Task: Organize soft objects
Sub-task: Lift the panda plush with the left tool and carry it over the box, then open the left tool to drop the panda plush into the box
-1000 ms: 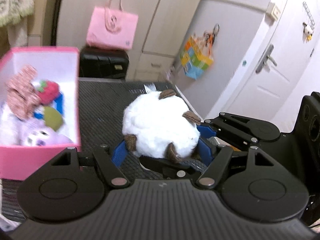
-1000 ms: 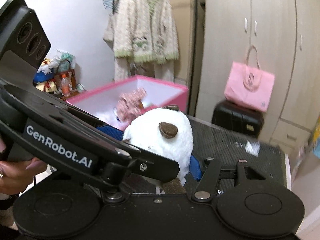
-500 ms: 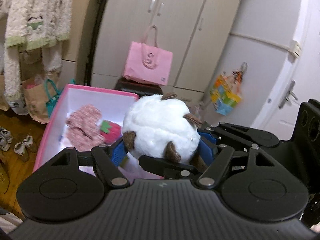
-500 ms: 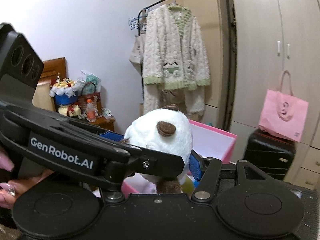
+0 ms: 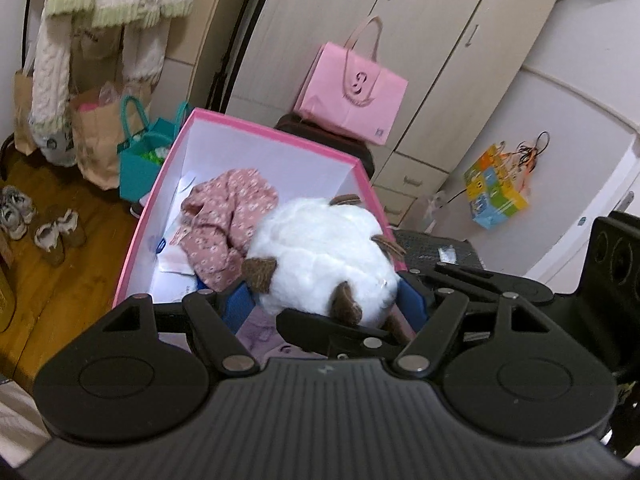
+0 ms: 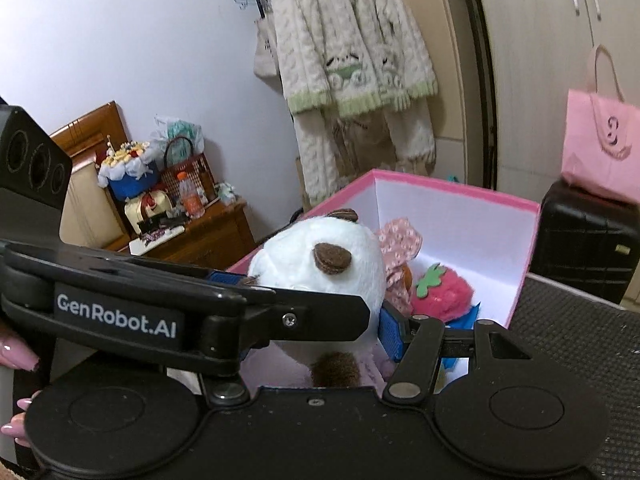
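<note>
A round white plush toy (image 5: 320, 252) with brown ears and paws is held between both grippers over the pink box (image 5: 276, 136). My left gripper (image 5: 324, 300) is shut on the plush, blue pads on both sides. My right gripper (image 6: 308, 312) is shut on the same plush (image 6: 320, 264); the left gripper's black body crosses in front of it. The box (image 6: 452, 192) has white inner walls and holds a pink floral cloth toy (image 5: 228, 216), a red strawberry plush (image 6: 440, 292) and a pale purple toy (image 5: 260, 336).
A black mat (image 6: 568, 320) covers the table right of the box. A pink bag (image 5: 352, 92) sits on a black suitcase (image 6: 584, 236) by the wardrobe. A knitted cardigan (image 6: 348, 48) hangs behind. Shoes (image 5: 52, 228) and bags stand on the wooden floor at left.
Both grippers have carried the plush from above the black mat leftward to over the pink box, and it now hangs lower toward the box's inside.
</note>
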Available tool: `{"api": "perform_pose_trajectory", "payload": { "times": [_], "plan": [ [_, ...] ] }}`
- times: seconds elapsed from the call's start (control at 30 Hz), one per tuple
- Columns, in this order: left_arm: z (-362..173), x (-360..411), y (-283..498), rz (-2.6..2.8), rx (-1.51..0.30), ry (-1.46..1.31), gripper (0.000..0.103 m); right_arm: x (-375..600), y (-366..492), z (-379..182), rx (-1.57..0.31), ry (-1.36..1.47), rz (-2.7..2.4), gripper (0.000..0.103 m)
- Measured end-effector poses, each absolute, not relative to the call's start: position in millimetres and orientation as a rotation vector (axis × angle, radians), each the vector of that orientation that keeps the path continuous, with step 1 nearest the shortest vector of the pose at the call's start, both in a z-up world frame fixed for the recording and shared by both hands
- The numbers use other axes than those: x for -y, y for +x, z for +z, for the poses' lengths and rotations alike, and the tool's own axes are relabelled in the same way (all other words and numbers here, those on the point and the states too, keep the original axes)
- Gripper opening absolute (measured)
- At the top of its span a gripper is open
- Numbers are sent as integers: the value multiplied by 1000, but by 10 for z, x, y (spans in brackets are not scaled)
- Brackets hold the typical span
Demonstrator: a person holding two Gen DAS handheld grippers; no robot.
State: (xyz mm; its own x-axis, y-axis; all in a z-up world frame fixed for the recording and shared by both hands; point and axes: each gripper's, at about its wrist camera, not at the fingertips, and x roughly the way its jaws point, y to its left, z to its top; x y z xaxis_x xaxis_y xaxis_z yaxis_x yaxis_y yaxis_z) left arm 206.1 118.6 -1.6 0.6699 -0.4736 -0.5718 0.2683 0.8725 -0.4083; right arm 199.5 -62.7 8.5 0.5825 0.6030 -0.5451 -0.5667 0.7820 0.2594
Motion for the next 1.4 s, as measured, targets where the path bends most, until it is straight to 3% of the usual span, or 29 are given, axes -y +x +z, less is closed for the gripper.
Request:
{"api": "perform_pose_trajectory", "payload": {
  "times": [0.43,0.53,0.63,1.4],
  "plan": [
    [-171,-1248,2144,-345,-754,-238,74,401,2151,-120,-726,11,714,69],
    [-132,-1161,2040,-292,-706,-189,76,444,2047,-78,-692,-56,655,75],
    [-75,-1103,1924,-230,-639,-125,81,527,1949,3,-669,-78,628,76],
    [260,-960,1007,-331,-514,-38,84,951,1020,385,-571,-169,472,77]
  ]
}}
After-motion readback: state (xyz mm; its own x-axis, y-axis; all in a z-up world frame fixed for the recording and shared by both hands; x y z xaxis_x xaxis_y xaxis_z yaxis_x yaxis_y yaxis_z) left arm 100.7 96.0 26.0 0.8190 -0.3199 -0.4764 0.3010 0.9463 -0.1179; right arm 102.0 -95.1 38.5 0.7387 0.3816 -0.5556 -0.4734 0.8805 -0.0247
